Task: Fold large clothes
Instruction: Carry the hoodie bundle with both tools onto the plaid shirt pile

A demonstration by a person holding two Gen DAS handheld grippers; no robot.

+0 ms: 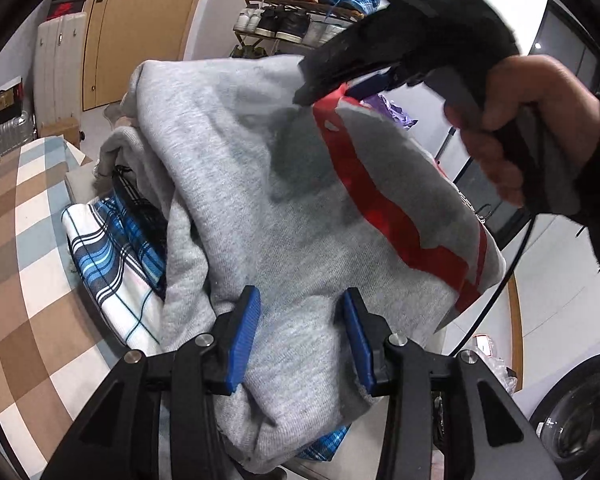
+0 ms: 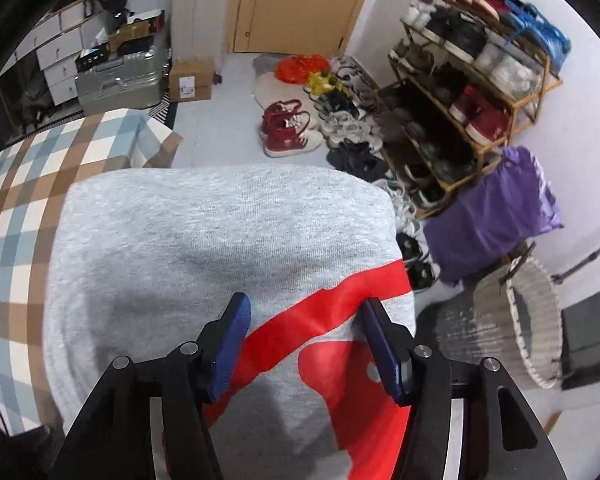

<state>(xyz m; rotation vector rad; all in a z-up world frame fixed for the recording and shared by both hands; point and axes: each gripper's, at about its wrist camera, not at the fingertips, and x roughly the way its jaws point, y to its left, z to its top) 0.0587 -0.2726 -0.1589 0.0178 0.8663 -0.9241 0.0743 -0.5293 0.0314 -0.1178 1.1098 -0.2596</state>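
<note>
One grey sweatshirt (image 1: 284, 208) bunches between the clamped left tongs (image 1: 300, 336); the right tongs (image 2: 306, 344) stand apart above it.

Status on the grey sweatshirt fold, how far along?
Done: the grey sweatshirt with red print looks folded into a compact bundle. In hand: the left gripper is clamped on a bunched grey edge; the right gripper straddles the red print, pads not pressing. Left: setting it down, perhaps beside the blue plaid garment.

A home entryway: loaded shoe rack (image 2: 472, 92), wooden door (image 2: 300, 4), suitcase (image 2: 120, 80).
</note>
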